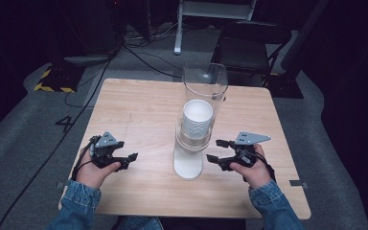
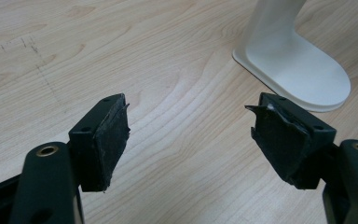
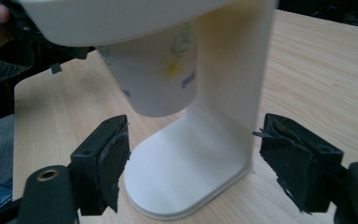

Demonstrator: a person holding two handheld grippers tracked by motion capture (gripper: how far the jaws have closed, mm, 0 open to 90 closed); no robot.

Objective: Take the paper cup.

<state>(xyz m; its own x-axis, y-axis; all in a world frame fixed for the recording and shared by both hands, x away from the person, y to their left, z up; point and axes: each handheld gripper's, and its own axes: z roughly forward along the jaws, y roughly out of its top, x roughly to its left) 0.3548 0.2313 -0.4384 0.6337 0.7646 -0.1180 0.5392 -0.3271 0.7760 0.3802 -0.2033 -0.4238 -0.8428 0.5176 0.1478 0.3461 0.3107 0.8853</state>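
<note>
A white cup dispenser (image 1: 189, 163) stands mid-table, with a clear tube (image 1: 204, 86) on top that holds a stack of white paper cups (image 1: 197, 117). In the right gripper view the lowest cup (image 3: 156, 79), printed with flowers, hangs under the dispenser's ring above its white foot (image 3: 182, 182). My right gripper (image 1: 217, 151) is open, just right of the dispenser, jaws pointing at it. My left gripper (image 1: 127, 160) is open, left of the dispenser and apart from it. The left gripper view has the foot (image 2: 303, 74) beyond the open jaws.
The wooden table (image 1: 143, 110) stands on grey carpet. A dark folding chair (image 1: 249, 43) sits behind the far edge, and cables (image 1: 139, 52) run over the floor at the back. The person's denim sleeves (image 1: 79, 206) come in from the near edge.
</note>
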